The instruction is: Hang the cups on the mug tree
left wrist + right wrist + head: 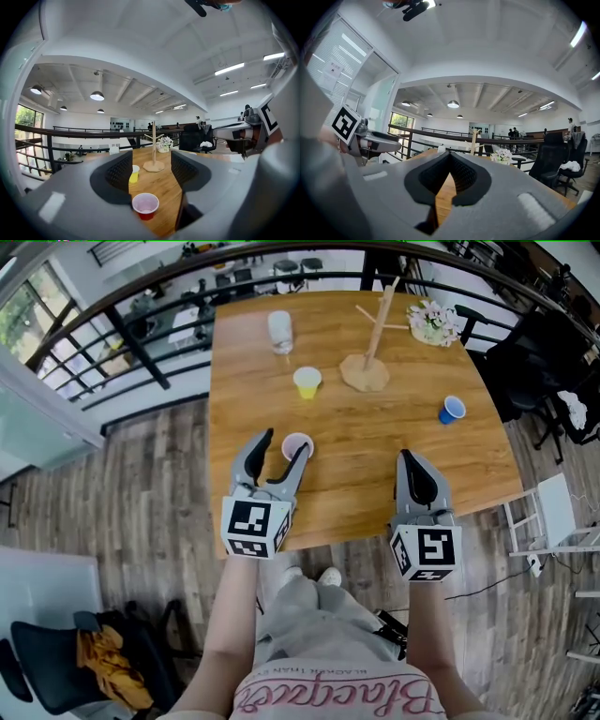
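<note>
Jaws apart on the left gripper (286,442), framing the small red plastic cup (145,205). It looks light, thin-walled and crushable, so pinch its rim gently. Right gripper (407,457) closed, empty.

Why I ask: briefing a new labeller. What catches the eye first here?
The left gripper, jaws open, has a red cup at its tips near the front edge of the table. The wooden mug tree stands bare at the far side, a yellow cup and a blue cup loose before it. The right gripper is shut, empty.
</note>
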The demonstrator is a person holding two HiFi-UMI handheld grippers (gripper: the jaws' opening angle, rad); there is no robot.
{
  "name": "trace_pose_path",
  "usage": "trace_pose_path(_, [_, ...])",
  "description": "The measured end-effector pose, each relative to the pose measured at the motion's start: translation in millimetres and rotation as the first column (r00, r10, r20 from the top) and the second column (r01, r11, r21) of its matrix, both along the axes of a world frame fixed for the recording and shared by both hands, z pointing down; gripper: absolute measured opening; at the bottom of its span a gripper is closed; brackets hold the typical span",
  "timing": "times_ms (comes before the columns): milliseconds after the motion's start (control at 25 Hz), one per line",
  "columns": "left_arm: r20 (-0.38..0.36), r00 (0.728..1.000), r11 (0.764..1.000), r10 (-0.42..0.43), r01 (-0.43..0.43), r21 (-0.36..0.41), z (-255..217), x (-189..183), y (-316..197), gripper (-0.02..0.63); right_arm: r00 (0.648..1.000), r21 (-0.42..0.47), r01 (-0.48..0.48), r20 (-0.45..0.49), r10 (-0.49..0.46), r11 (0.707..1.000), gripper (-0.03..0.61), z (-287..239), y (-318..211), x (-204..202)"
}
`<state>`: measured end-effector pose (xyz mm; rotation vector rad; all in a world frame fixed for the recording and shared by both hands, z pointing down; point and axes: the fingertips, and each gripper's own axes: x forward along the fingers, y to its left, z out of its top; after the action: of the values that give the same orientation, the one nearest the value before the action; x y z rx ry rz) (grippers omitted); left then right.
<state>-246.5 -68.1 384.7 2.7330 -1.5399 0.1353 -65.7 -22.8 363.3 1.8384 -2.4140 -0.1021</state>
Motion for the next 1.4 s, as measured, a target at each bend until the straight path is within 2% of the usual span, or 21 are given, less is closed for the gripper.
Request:
trace_pose_path(360, [0.04,0.999,0.988,0.033,-0.026,-0.15,65.6,5.1,-8.9,0.357,0.999,-0.089,-0.024,0.043,0.028,0.996,0.002,39.8,-6.8,0.8])
trace_pose_path(760, [0.135,0.99,0.953,0.03,0.012,-0.302,145.0,5.1,-19.8,0.391,0.996,-0.185,-0.048,0.069,0.061,0.982,0.002,82.2,-18.6,6.6])
trace_pose_path(920, [0.146,0.989,0.936,0.025,0.029,-0.352,172.1,6.6,-27.4,0.388,0.996,-0.218,-0.051,0.066,0.067,0.975,0.002,96.7,-25.6,6.3])
trace_pose_path(1080, [0.155,0.988,0.928,0.001,0.057,-0.369,192.0,7.3,-43.2,0.356,0.995,-0.238,-0.063,0.055,0.078,0.969,0.002,107.0,-32.5,8.7])
trace_pose_path(1320, [0.129,0.992,0.925,-0.006,0.055,-0.375,197.3,10.6,-56.7,0.296,0.994,-0.26,-0.093,0.028,0.104,0.961,0.002,109.5,-36.0,13.1])
trace_pose_path(1400, [0.113,0.994,0.926,-0.004,0.046,-0.375,194.7,12.3,-58.2,0.299,0.994,-0.259,-0.1,0.023,0.109,0.961,0.002,106.4,-38.1,14.1])
